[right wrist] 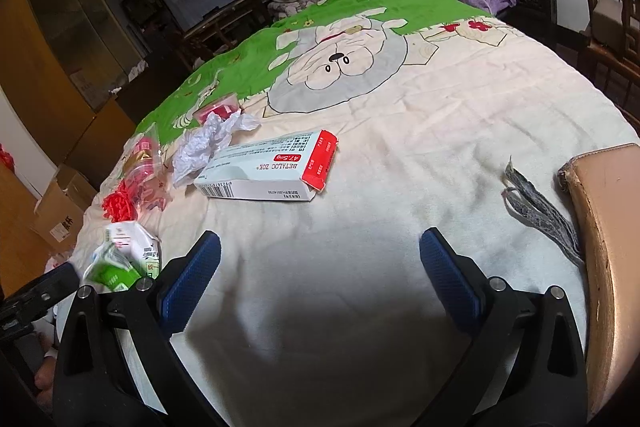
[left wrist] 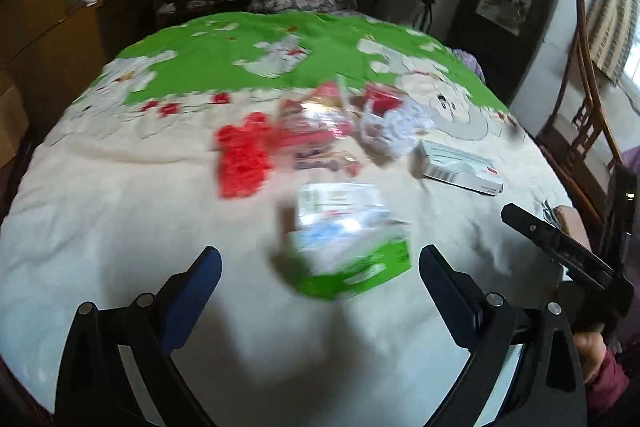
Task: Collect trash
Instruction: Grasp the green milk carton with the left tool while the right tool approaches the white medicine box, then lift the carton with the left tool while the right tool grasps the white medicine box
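My left fingers (left wrist: 320, 267) spread, empty, over blurred green-white carton (left wrist: 352, 247) on blanket (left wrist: 120, 207); medicine box (left wrist: 460, 167) far right. My right fingers (right wrist: 320, 259) spread, empty; medicine box (right wrist: 268, 167) far left, crumpled paper (right wrist: 208, 143) touching it.

We hold our left hand-held gripper (left wrist: 320, 259) with its blue-padded fingers (left wrist: 192, 303) spread wide and nothing between them. Our right hand-held gripper (right wrist: 320, 247) is likewise wide apart and empty, fingers (right wrist: 450, 285) pointing forward.

Black tongs (right wrist: 320, 267), blue pads (right wrist: 192, 279), maroon sleeve (left wrist: 608, 383).
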